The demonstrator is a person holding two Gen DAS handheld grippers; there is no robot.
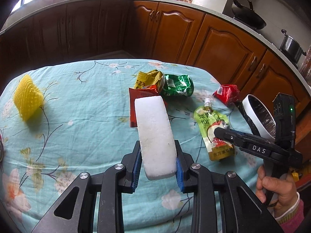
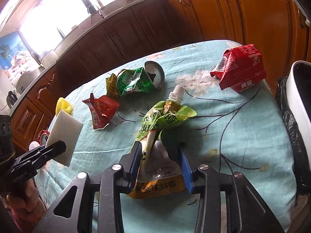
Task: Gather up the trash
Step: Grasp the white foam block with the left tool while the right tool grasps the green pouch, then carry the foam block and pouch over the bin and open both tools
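Note:
My left gripper (image 1: 157, 155) is shut on a white foam block (image 1: 153, 132), which sticks forward above the floral tablecloth (image 1: 87, 126). The right wrist view shows the same block (image 2: 64, 136) held up at the left by that gripper (image 2: 58, 149). A green juice pouch (image 2: 165, 116) with a white spout lies creased between the blue pads of my right gripper (image 2: 160, 151), which presses on its lower part. In the left wrist view the right gripper (image 1: 219, 134) sits over the pouch (image 1: 210, 120).
A crushed green can (image 2: 136, 81), a yellow wrapper (image 1: 147, 77), a red packet (image 2: 103, 108) and a red wrapper (image 2: 243, 71) lie on the table. A yellow foam net (image 1: 27, 99) stands far left. A white-rimmed bin (image 2: 297, 101) with a black liner stands off the right edge.

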